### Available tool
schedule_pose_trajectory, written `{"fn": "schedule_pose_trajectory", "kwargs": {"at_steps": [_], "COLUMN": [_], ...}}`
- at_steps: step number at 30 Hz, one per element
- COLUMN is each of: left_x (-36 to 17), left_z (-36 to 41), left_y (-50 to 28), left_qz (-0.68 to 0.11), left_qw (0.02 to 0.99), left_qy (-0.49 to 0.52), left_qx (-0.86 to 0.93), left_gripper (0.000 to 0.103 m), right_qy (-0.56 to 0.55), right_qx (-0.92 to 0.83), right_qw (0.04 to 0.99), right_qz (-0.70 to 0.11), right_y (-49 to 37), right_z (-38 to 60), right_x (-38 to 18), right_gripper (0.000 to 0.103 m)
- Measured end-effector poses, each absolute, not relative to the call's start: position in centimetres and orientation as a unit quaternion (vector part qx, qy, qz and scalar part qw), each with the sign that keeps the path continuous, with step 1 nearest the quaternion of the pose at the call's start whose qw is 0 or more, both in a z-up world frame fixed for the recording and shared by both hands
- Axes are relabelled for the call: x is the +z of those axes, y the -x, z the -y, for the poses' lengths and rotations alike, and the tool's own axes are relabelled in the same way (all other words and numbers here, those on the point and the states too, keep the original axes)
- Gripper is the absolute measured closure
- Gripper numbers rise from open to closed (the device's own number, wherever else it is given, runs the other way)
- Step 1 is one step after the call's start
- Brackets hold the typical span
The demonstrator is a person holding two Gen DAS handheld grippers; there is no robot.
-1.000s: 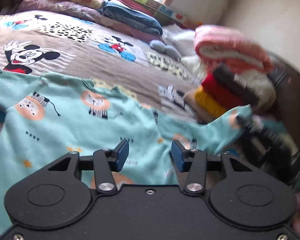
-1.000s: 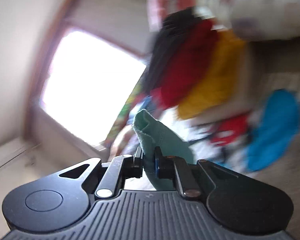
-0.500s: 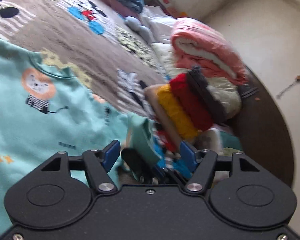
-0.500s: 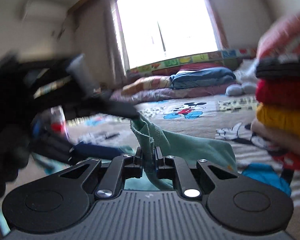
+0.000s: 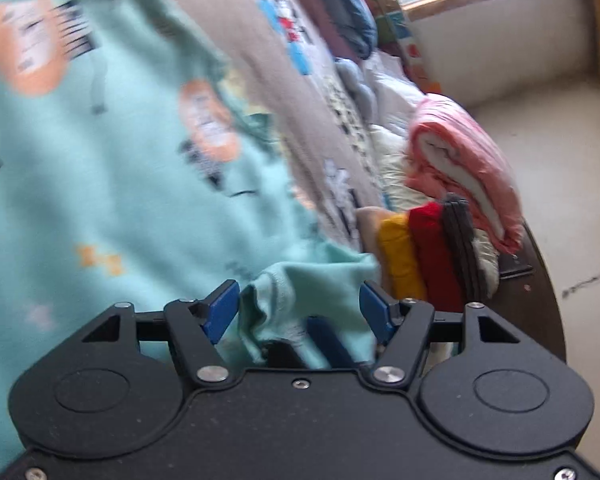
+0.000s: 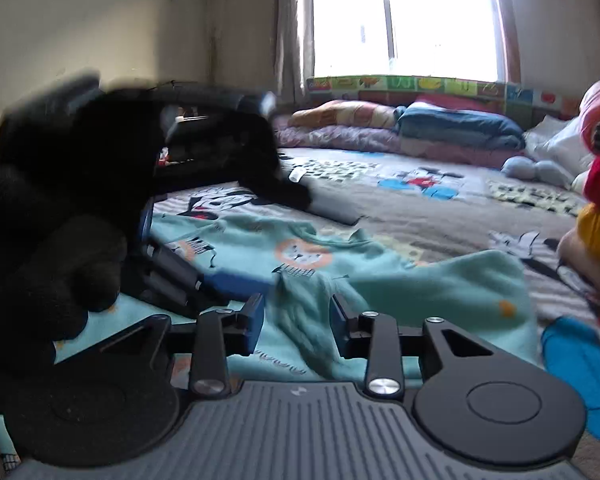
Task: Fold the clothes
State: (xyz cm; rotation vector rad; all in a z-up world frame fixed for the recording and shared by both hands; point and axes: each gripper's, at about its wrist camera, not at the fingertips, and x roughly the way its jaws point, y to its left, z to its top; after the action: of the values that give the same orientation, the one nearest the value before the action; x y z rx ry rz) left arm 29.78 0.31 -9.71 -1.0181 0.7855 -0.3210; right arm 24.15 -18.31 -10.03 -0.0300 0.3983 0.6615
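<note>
The mint-green cotton child's top printed with orange lion faces [image 5: 112, 168] lies spread on the brown cartoon-print bedspread [image 5: 260, 64], filling the left of the left wrist view. It looks light, soft and limp, the kind of knit that sags and bunches wherever it is not supported, and nothing about it seems slippery or fragile. A pinch on an edge, a cuff or a shoulder seam would likely hold best; gripping mid-panel would only gather a wad.

Further right, a bunched sleeve end of the top sits between the blue pads of the left gripper [image 5: 300, 312], whose jaws are spread wide and not pressing on the cloth. To the right of that stands a stack of folded yellow, red and black garments [image 5: 424, 256] under a rolled pink quilt [image 5: 464, 176].

In the right wrist view a black-gloved hand [image 6: 56, 264] shows at the left edge. The right gripper [image 6: 296, 320] has its jaws released, a rumpled fold of the top [image 6: 420, 288] lying loose between them on the bed.
</note>
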Motion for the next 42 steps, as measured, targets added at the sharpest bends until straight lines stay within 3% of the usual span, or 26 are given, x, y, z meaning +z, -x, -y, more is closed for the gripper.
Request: {"fn": "schedule_pose_trajectory", "kwargs": {"at_steps": [4, 8, 10, 13, 15, 26, 33, 42], "left_x": [-10.1, -9.9, -10.0, -10.0, -9.4, 3.1, 5.1, 5.6], "left_z": [-0.4, 0.6, 1.4, 3.0, 4.2, -0.2, -4.3, -7.4], "left_y": [-28.9, -29.1, -29.2, -29.4, -29.6, -28.8, -31.6, -33.5], "left_qz": [-0.367, -0.369, -0.374, -0.377, -0.37, -0.241, -0.26, -0.269], "left_qw": [0.79, 0.805, 0.817, 0.837, 0.858, 0.949, 0.954, 0.955], "left_qy": [0.468, 0.442, 0.418, 0.38, 0.34, 0.167, 0.117, 0.096], "left_qx": [-0.149, -0.144, -0.134, -0.118, -0.108, -0.112, -0.096, -0.076], "left_gripper": [0.038, 0.042, 0.062, 0.075, 0.099, 0.099, 0.099, 0.099], "right_qy": [-0.02, -0.073, -0.118, -0.172, -0.195, -0.227, -0.199, -0.081], "right_qx": [0.36, 0.349, 0.307, 0.257, 0.24, 0.223, 0.283, 0.337], "right_qw": [0.91, 0.909, 0.916, 0.92, 0.923, 0.922, 0.897, 0.884], "right_qz": [-0.203, -0.216, -0.231, -0.241, -0.231, -0.223, -0.273, -0.315], "right_y": [-23.8, -24.3, -25.3, -26.5, -26.8, -27.7, -27.6, -21.2], "right_z": [20.0, 23.9, 26.2, 28.2, 28.7, 29.8, 28.4, 25.7], "right_x": [-8.7, -8.4, -8.9, -9.8, -10.3, -10.8, -11.0, -10.3], "right_gripper": [0.045, 0.04, 0.04, 0.041, 0.041, 0.036, 0.036, 0.036]}}
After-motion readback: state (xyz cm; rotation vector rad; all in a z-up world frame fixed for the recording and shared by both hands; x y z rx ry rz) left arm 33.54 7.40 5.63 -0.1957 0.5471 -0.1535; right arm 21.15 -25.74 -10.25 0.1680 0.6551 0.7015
